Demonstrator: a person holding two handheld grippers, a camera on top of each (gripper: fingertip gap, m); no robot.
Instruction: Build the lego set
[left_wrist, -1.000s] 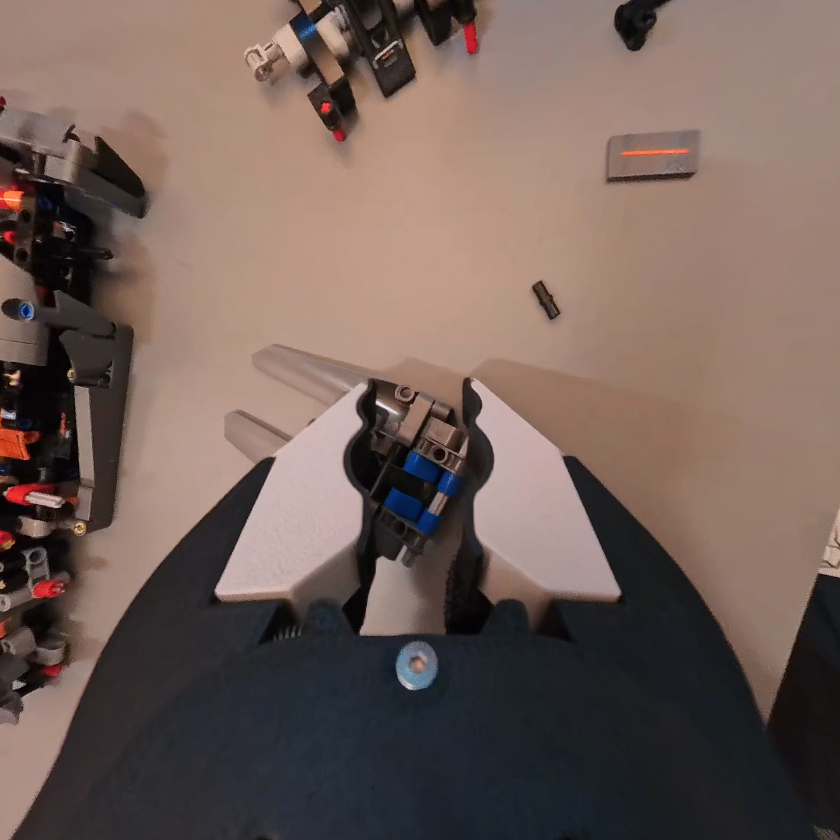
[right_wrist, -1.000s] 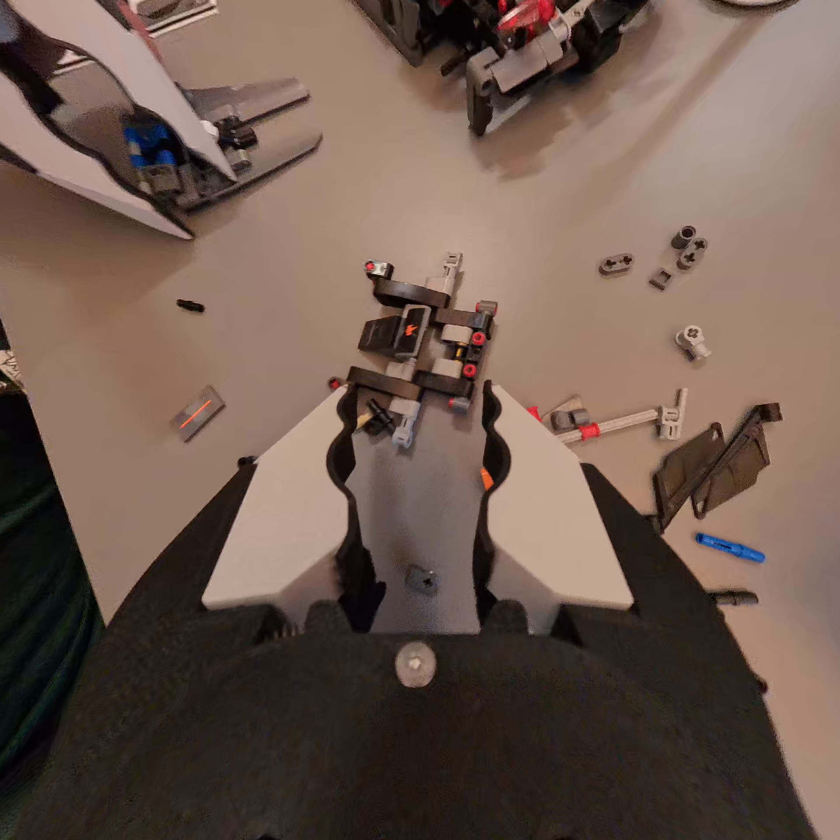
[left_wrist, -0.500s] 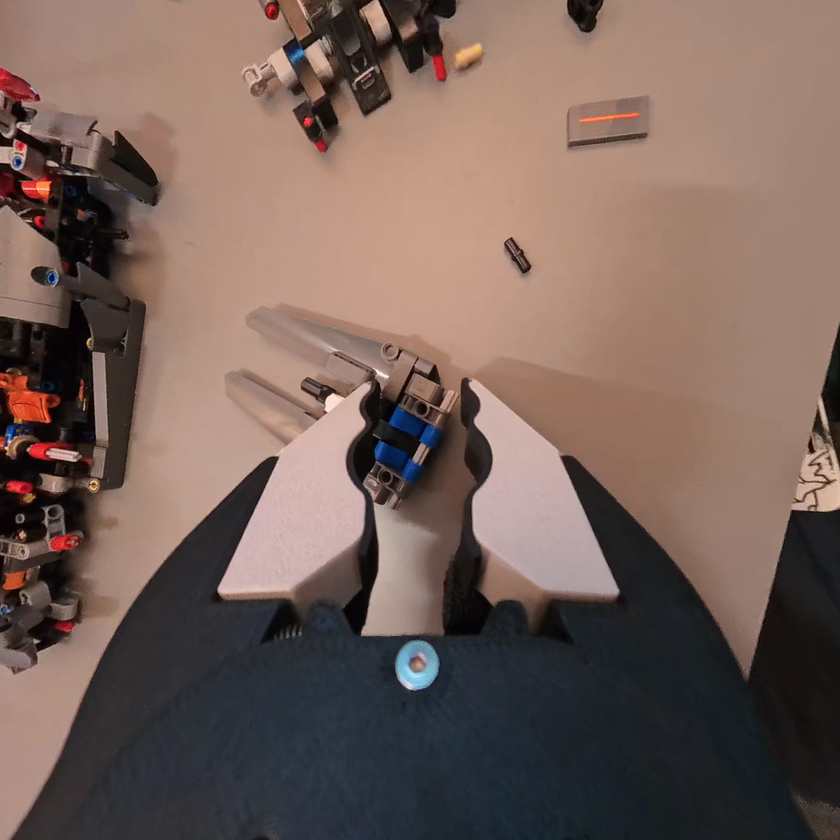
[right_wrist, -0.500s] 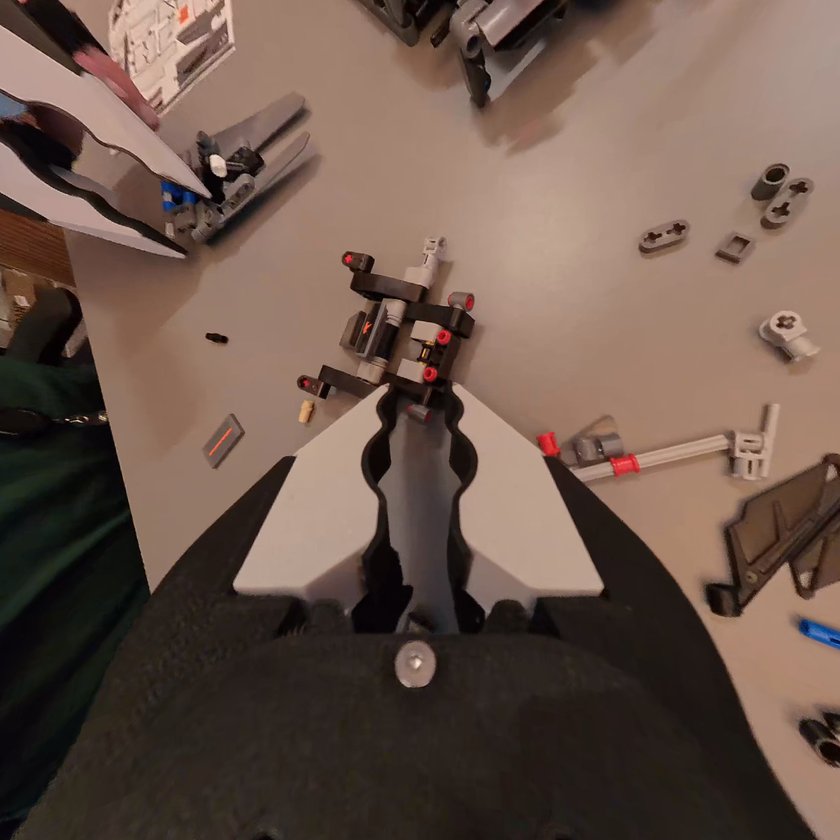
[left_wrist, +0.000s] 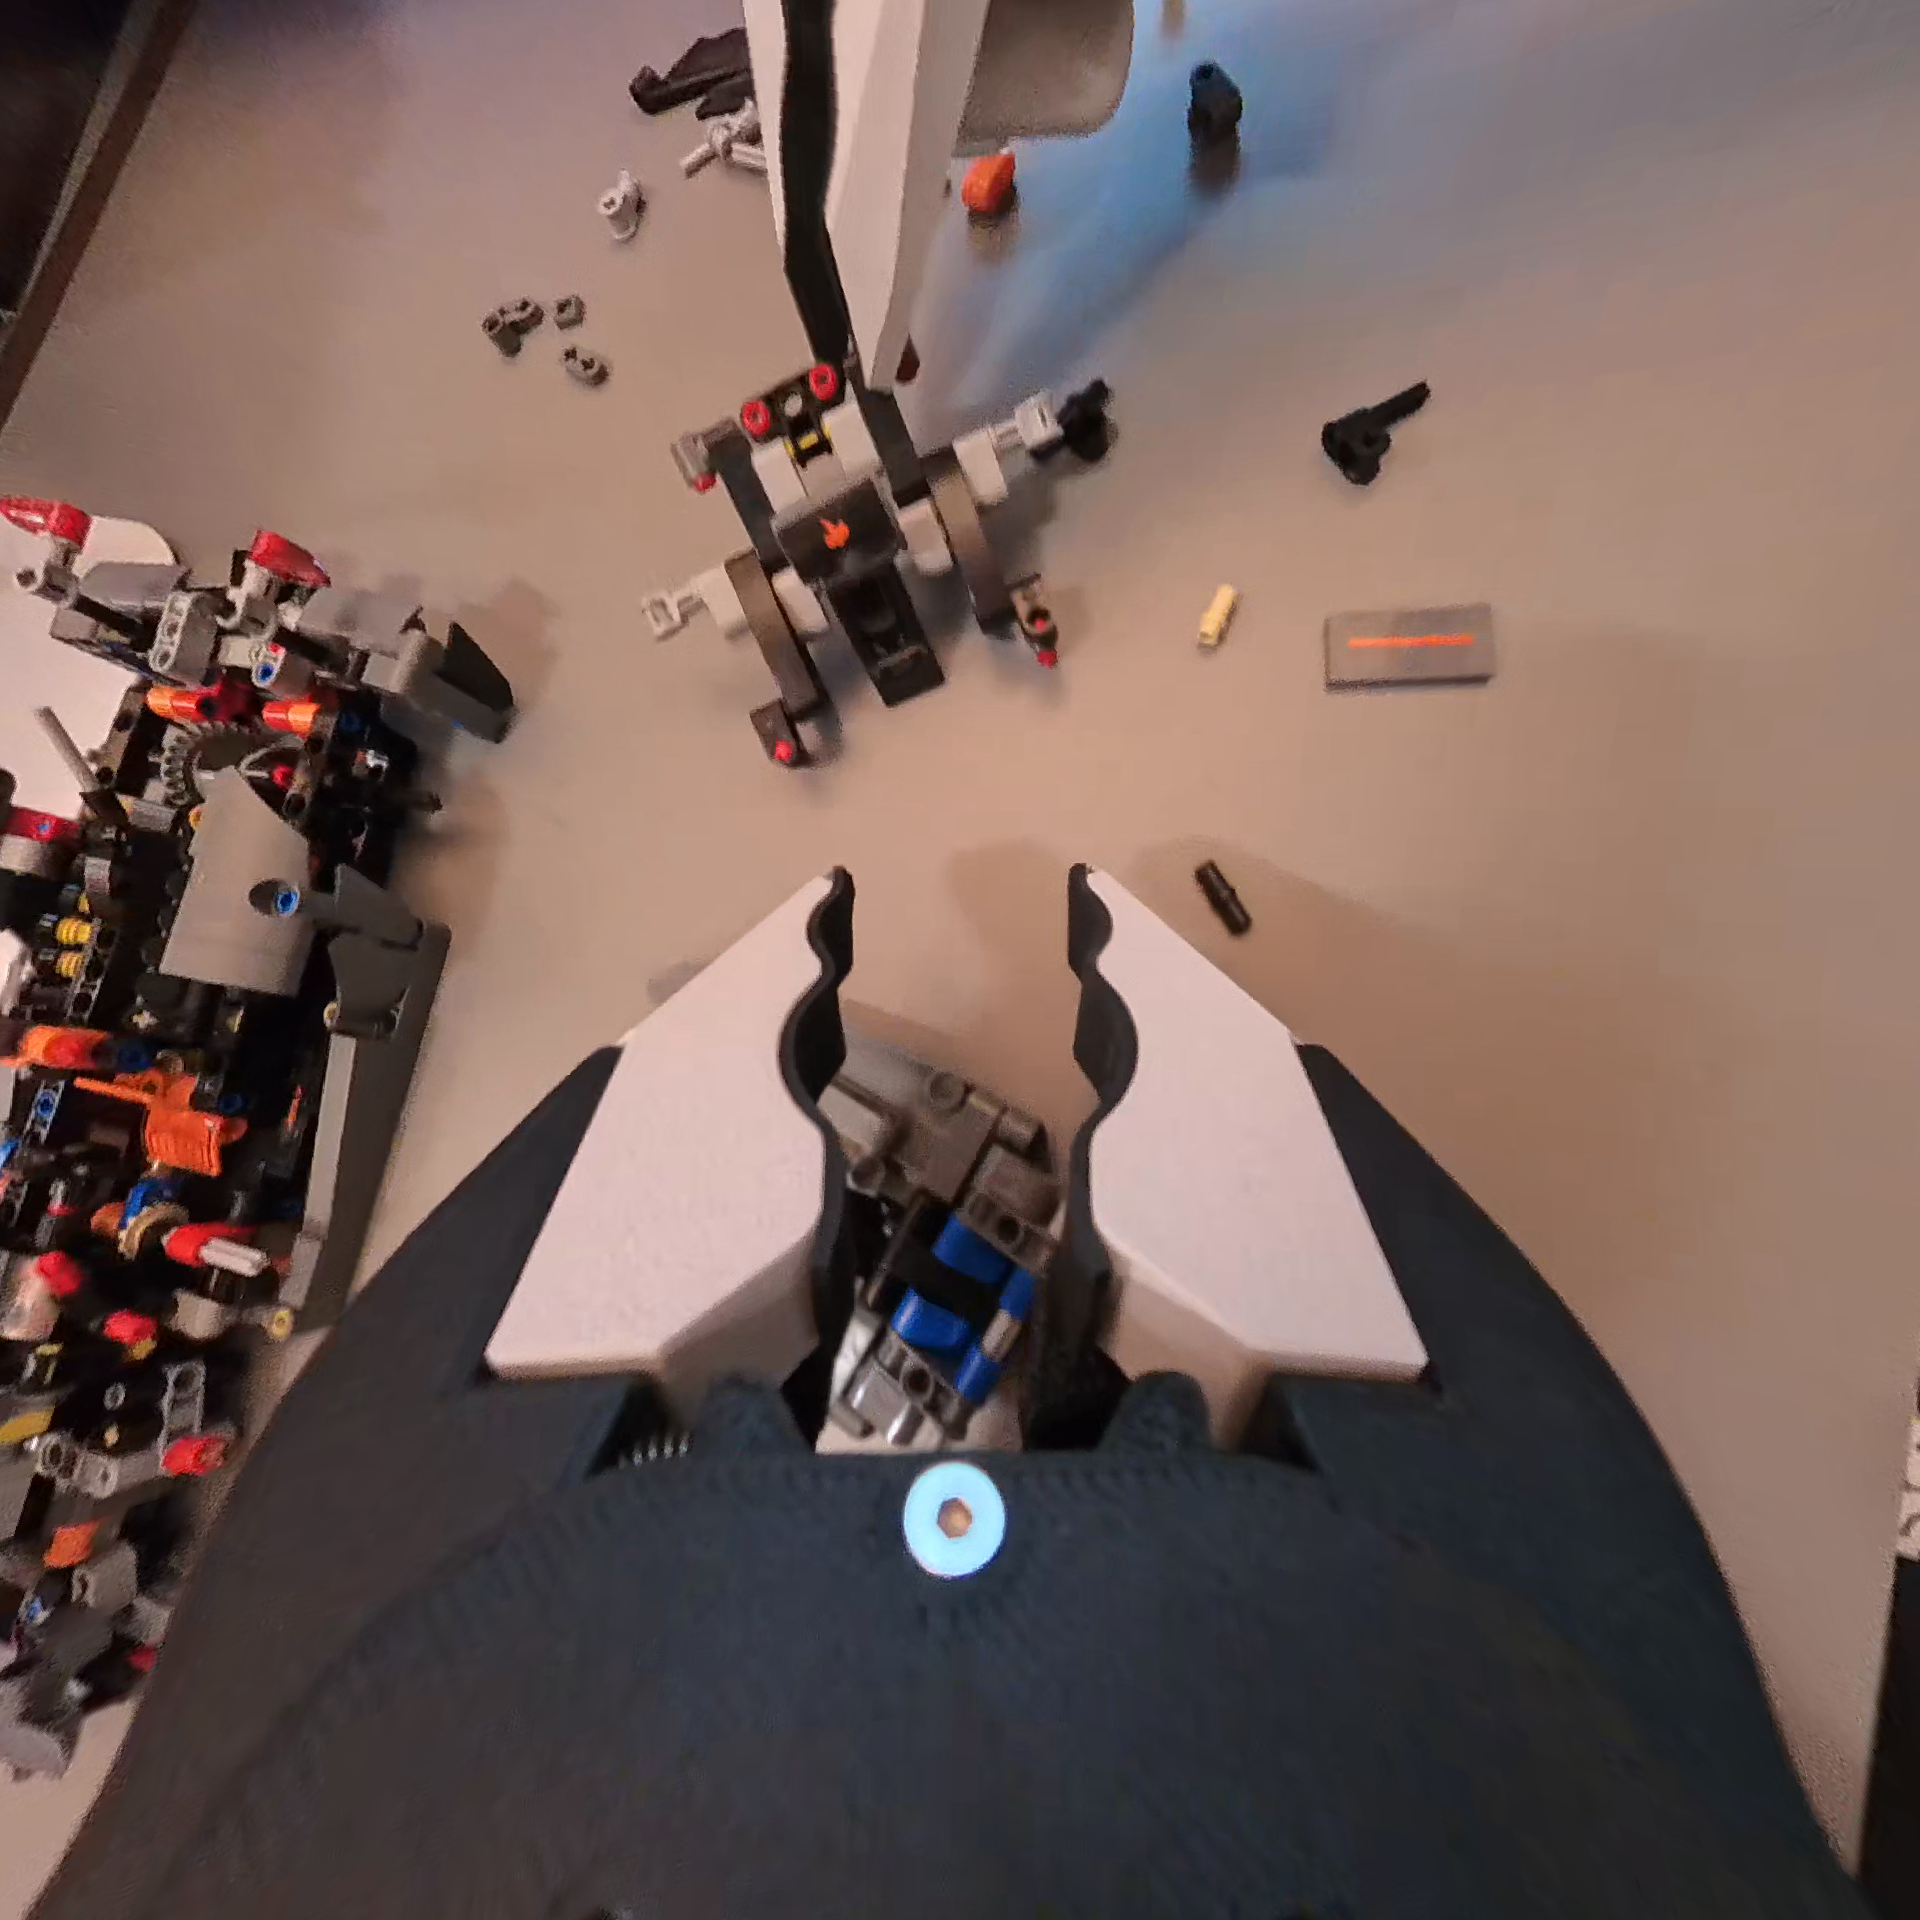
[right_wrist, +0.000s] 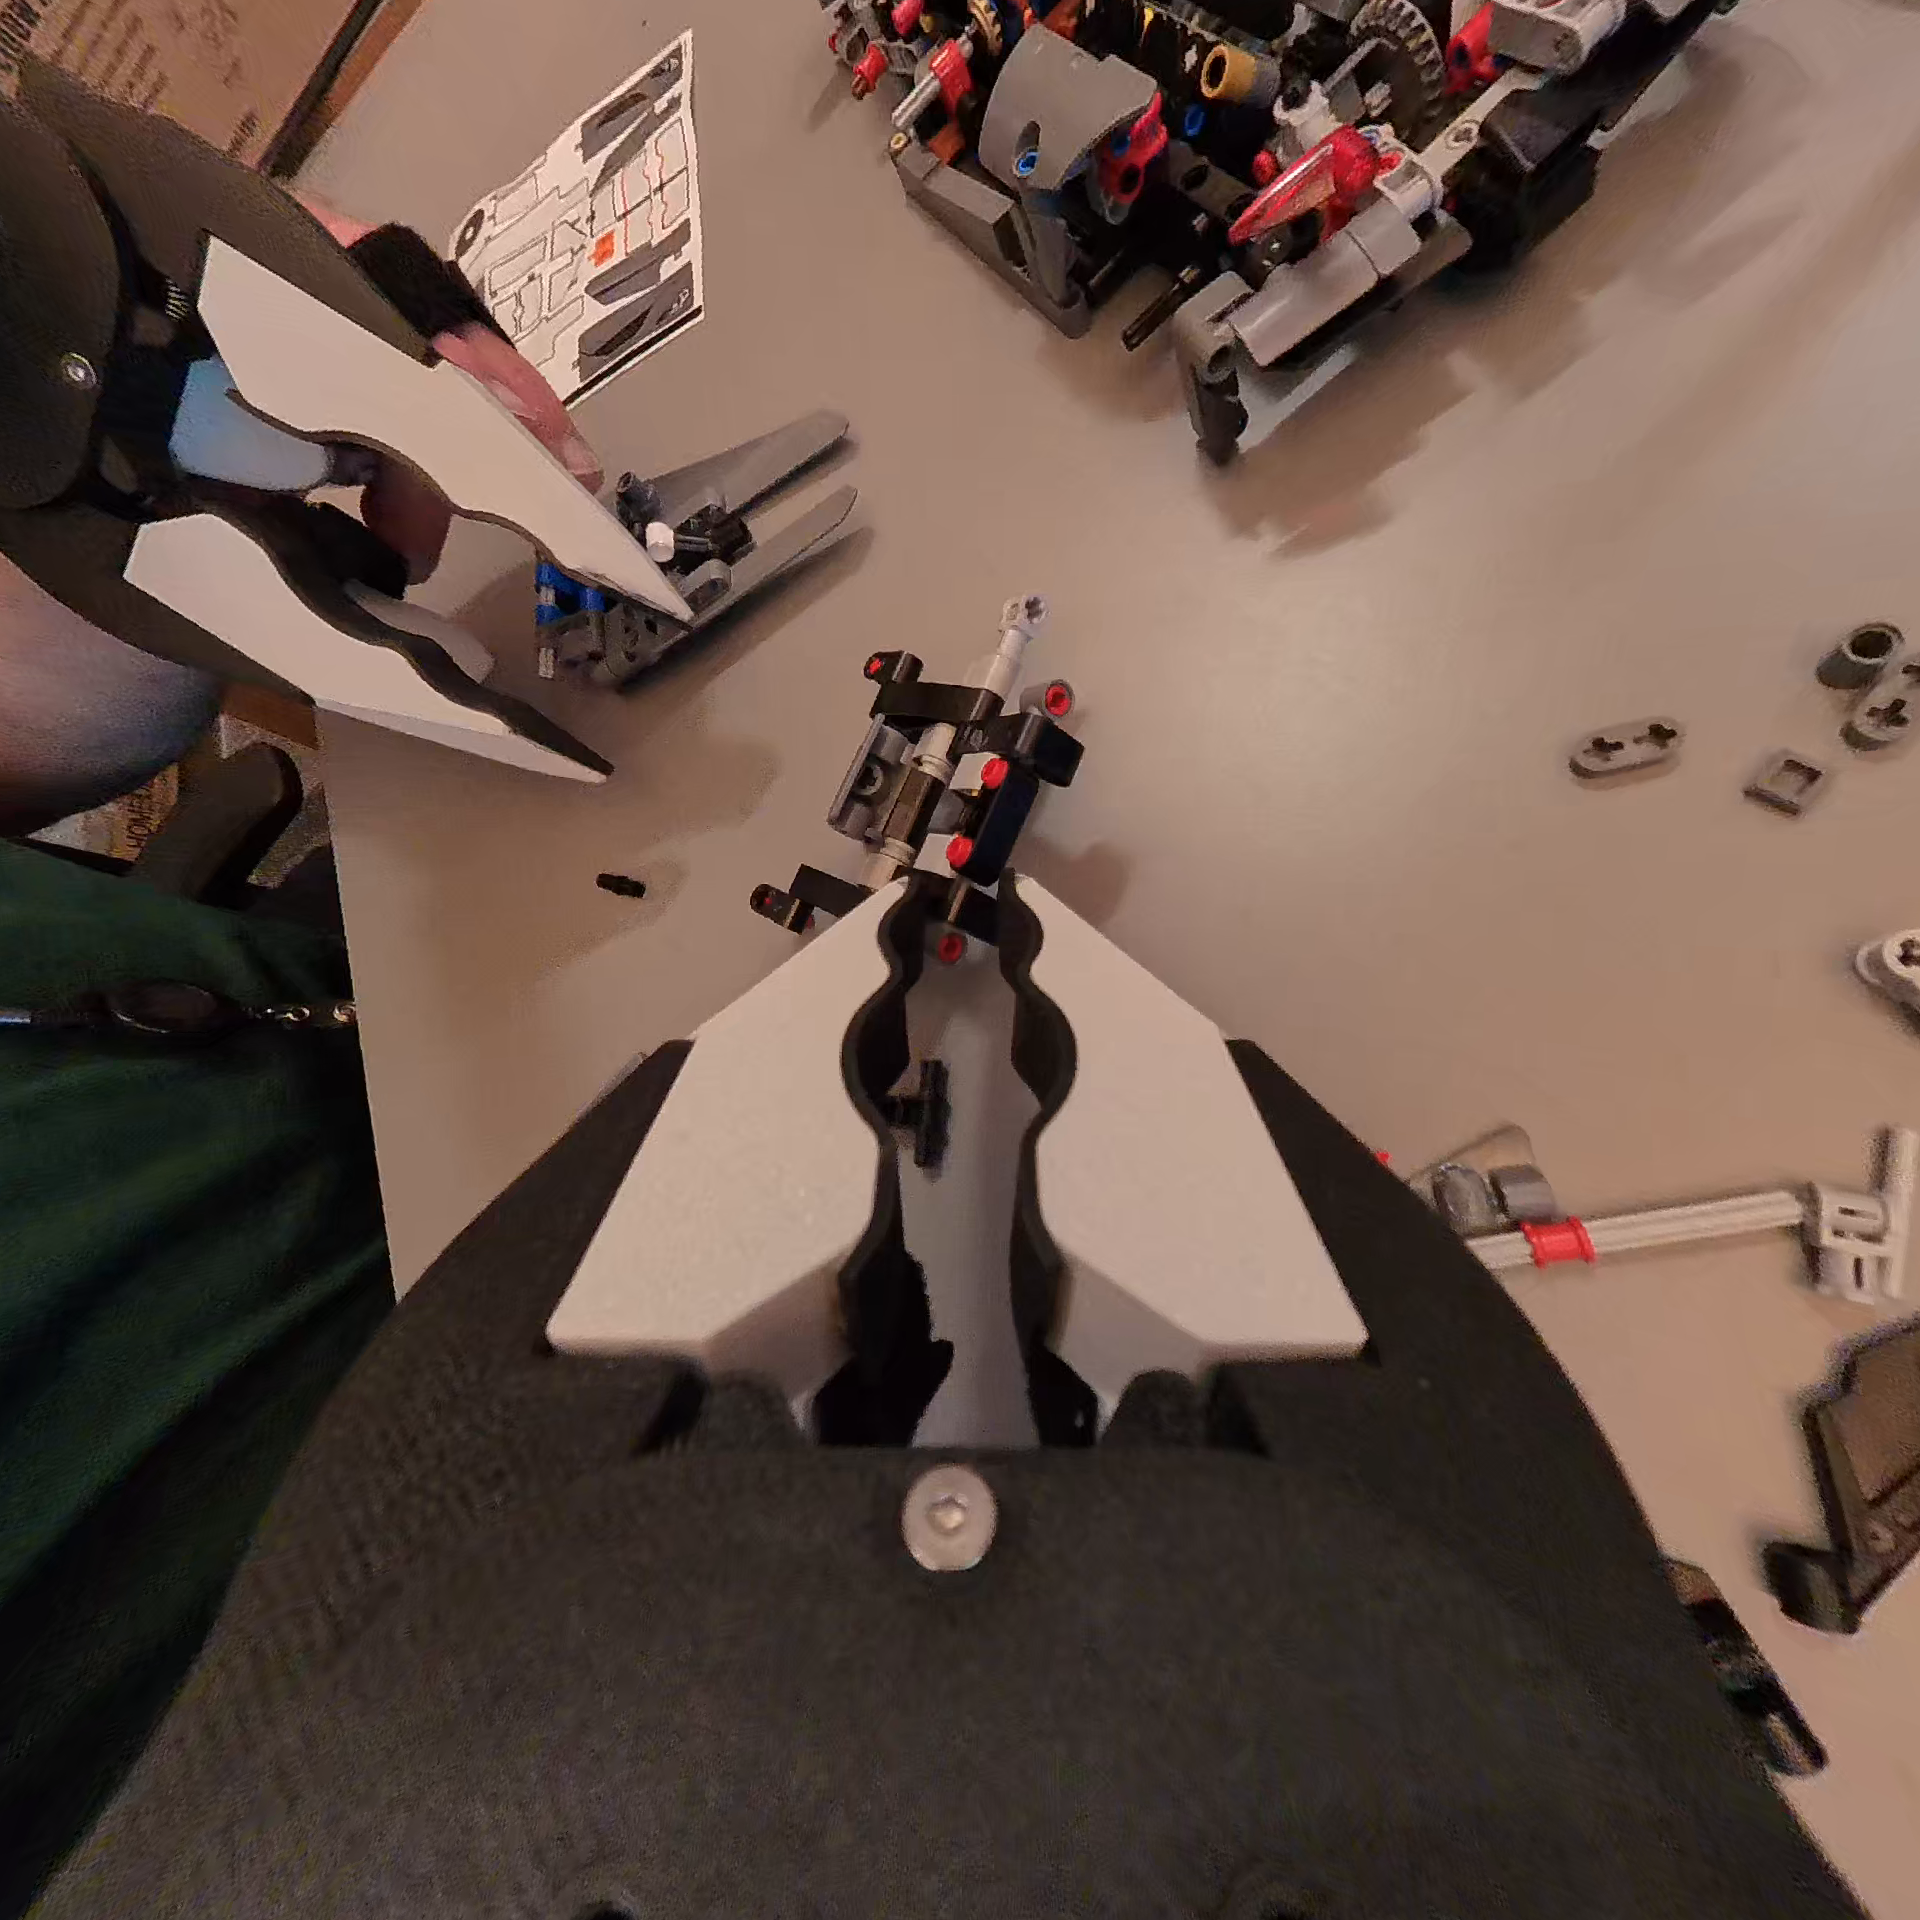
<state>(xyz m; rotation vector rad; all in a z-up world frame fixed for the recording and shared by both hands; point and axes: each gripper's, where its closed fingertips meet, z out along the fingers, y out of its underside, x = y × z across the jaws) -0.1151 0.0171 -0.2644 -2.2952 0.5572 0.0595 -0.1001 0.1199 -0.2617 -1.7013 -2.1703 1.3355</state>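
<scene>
A grey wing sub-assembly with blue pins (left_wrist: 940, 1257) lies on the table between the roots of my left gripper's fingers. My left gripper (left_wrist: 951, 883) is open over it and holds nothing. In the right wrist view the wing piece (right_wrist: 717, 540) lies under that gripper (right_wrist: 639, 696). My right gripper (right_wrist: 954, 891) is shut on the near end of a black and grey frame sub-assembly with red pins (right_wrist: 951, 769), which stands tilted. In the left wrist view the frame (left_wrist: 852, 540) lies ahead with the right gripper's fingers (left_wrist: 883, 208) on its far end.
The large car model (left_wrist: 208, 935) fills the left side and shows far right in the right wrist view (right_wrist: 1247, 156). Also there: a sticker sheet (right_wrist: 603, 218), a grey tile with an orange stripe (left_wrist: 1408, 644), a black pin (left_wrist: 1221, 899), an axle piece (right_wrist: 1662, 1226) and dark panels (right_wrist: 1860, 1475). Spacing between my two grippers at the tips: around 11 centimeters. The wing piece (right_wrist: 717, 540) lies around 7 centimeters away from my left fingertips.
My left gripper has opened, let go of the wing sub-assembly and moved forward over it. My right gripper has closed on the black frame and tipped it up.
</scene>
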